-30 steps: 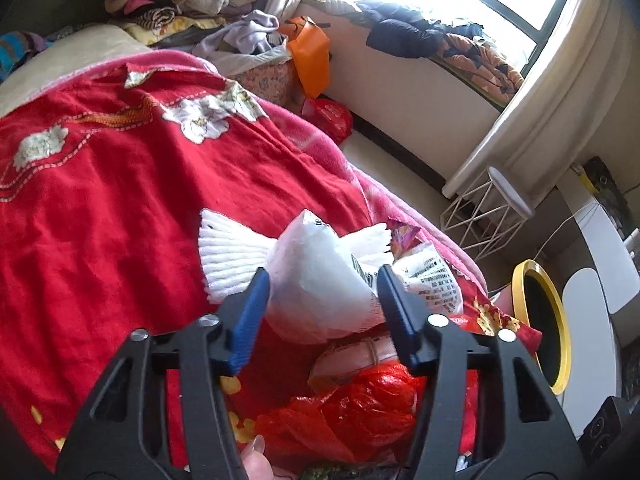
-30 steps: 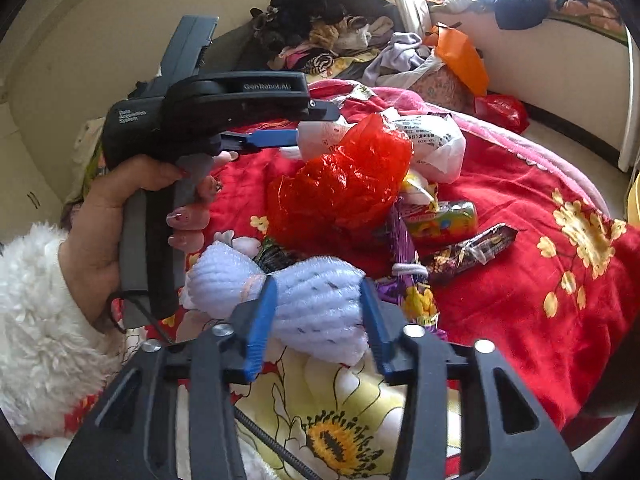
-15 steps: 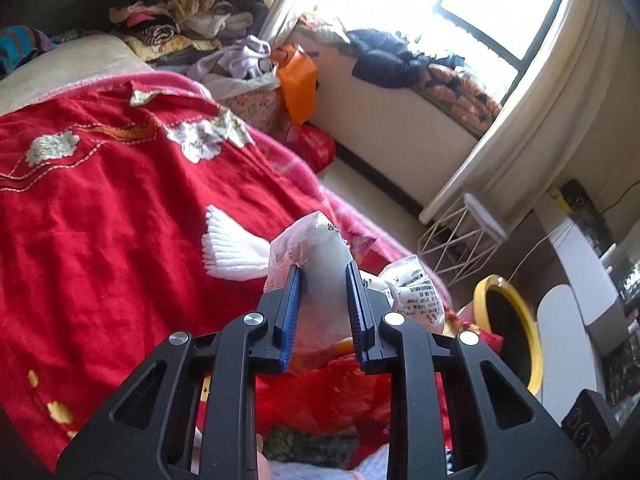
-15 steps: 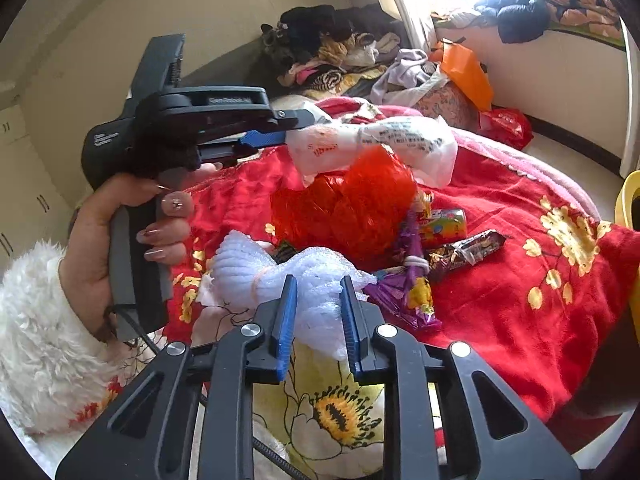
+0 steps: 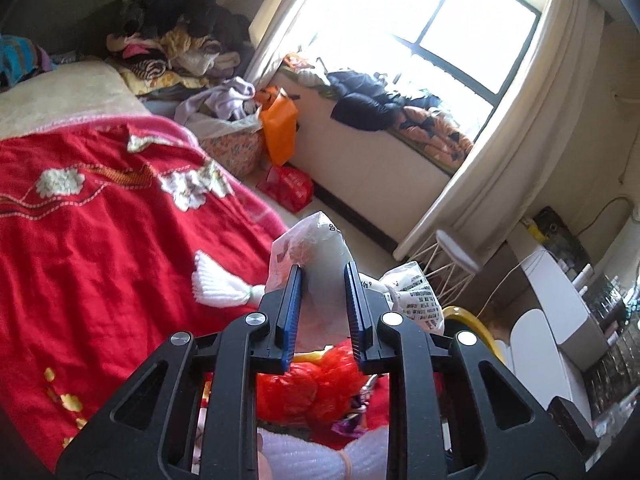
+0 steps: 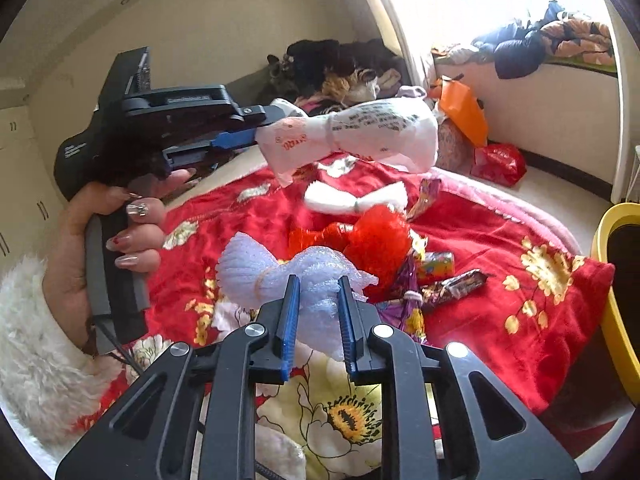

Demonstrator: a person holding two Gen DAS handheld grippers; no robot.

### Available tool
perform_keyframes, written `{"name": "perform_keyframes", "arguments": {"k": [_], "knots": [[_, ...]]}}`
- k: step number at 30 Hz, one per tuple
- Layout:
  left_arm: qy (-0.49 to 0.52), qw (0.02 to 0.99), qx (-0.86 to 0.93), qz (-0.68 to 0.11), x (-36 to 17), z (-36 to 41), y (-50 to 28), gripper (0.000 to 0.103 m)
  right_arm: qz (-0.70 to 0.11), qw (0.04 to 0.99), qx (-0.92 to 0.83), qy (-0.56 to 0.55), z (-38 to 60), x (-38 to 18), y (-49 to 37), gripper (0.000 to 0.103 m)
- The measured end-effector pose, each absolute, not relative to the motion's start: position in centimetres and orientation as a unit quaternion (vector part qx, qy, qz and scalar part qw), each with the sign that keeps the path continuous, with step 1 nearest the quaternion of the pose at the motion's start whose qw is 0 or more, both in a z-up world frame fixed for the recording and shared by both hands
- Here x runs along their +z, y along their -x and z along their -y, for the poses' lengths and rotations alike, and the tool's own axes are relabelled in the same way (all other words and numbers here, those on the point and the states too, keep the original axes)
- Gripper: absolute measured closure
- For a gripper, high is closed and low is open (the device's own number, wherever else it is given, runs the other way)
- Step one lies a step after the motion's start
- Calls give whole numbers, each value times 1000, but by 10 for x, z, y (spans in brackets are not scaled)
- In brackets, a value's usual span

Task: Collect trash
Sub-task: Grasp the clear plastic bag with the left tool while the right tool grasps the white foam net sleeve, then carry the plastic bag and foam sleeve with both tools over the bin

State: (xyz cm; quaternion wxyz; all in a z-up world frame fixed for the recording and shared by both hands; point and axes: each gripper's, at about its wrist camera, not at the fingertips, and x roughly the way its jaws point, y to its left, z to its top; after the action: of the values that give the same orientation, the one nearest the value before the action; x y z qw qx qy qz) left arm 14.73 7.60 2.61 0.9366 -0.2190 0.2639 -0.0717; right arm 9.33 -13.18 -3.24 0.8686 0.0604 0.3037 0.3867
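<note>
My left gripper (image 5: 322,280) is shut on a white printed plastic bag (image 5: 316,248), which hangs clear above the red bedspread (image 5: 100,240). The right wrist view shows that same gripper (image 6: 256,132) in a hand at upper left, with the knotted bag (image 6: 360,136) sticking out sideways. My right gripper (image 6: 318,284) is shut on a pale lilac foam net (image 6: 272,272), lifted just off the bed. On the spread lie a red plastic bag (image 6: 376,236), a white foam net (image 6: 352,200) and several snack wrappers (image 6: 452,284).
A yellow-rimmed bin (image 6: 612,280) stands on the floor beside the bed at the right edge. Piled clothes (image 5: 180,40), an orange bag (image 5: 280,128) and a red bag (image 5: 288,188) lie by the window bench. A white wire stool (image 5: 452,256) stands near the curtain.
Both grippers went from open around their items to shut on them. The left one has risen with the white bag; the right one has lifted the lilac foam net slightly.
</note>
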Motion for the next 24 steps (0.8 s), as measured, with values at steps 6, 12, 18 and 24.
{"name": "perform_keyframes", "arguments": {"k": [6,12,18,24], "knots": [[220,942,-82,-240,45,-73,-136,87,-291,884,354,-86,145,-23,-95,85],[219,943,-90,-235,51,-68,-131,87,-267,905,310,-118,171,-14,-99,85],[217,942,-103,-235,51,-60,-132,87,-252,921,261,-144,201,-8,-106,85],[209,941,-119,-237,52,-43,-133,87,-239,933,217,-161,222,-7,-110,85]]}}
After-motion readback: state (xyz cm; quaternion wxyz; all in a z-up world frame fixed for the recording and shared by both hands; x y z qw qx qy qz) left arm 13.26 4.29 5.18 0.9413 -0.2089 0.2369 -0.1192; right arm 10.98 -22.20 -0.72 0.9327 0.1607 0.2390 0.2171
